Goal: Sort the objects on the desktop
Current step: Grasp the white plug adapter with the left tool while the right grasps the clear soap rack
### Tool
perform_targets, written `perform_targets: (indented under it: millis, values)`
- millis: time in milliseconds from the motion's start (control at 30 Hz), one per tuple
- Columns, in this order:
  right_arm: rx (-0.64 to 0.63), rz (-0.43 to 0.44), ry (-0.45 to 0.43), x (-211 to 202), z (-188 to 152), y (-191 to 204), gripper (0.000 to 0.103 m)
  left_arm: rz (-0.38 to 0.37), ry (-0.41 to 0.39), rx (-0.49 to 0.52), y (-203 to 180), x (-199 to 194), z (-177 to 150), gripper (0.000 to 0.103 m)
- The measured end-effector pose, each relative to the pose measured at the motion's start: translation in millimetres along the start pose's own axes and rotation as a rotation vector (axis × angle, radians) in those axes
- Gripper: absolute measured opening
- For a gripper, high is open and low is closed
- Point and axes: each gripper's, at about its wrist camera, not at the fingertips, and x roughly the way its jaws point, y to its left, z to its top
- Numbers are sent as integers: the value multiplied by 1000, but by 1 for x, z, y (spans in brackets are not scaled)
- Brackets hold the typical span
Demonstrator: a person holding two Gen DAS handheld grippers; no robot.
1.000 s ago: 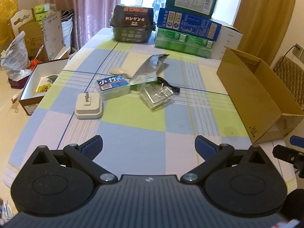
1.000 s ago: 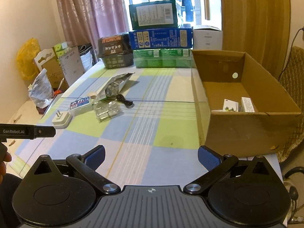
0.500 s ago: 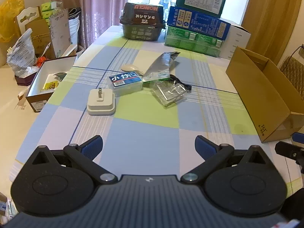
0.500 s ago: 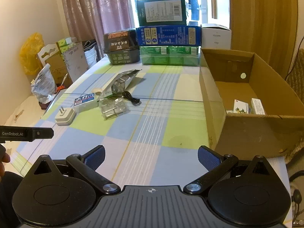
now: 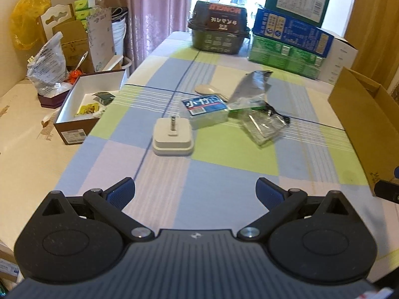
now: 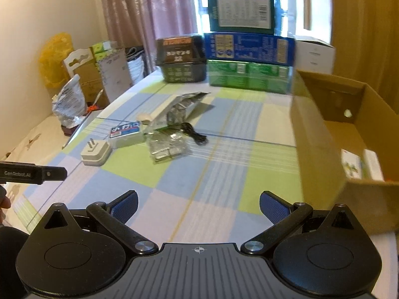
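Left gripper (image 5: pixel 195 191): jaws spread wide, blue pads (image 5: pixel 122 194) far apart, nothing between them, held low and level, pointing forward. Seen from the right wrist view as a dark bar at the left edge (image 6: pixel 32 173), reaching in sideways, a bit of hand (image 6: pixel 4 200) just below it.

Right gripper (image 6: pixel 198 205): jaws likewise wide apart, blue pads (image 6: pixel 273 207) at either side, empty, hovering, aimed forward. Glimpsed in the left wrist view only as a dark tip at the far right edge (image 5: pixel 387 191).
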Motion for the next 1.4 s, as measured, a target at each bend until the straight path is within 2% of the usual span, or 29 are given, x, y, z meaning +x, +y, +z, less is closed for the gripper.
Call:
perform_targets:
  millis: [567, 1000, 1133, 1233, 1400]
  values:
    - [-106, 82, 45, 105, 26, 19, 101, 35, 3, 2, 24, 78, 21, 101]
    - [-209, 139, 35, 190, 42, 28, 101, 39, -4, 22, 31, 126, 35, 100]
    - [-240, 155, 25, 206, 46, 31, 101, 45, -8, 41, 31, 135, 35, 99]
    - [-247, 159, 24, 215, 49, 31, 101, 40, -19, 52, 29, 139, 36, 92]
    - [-262, 160, 32, 225, 52, 30, 101, 42, -31, 47, 27, 144, 37, 91]
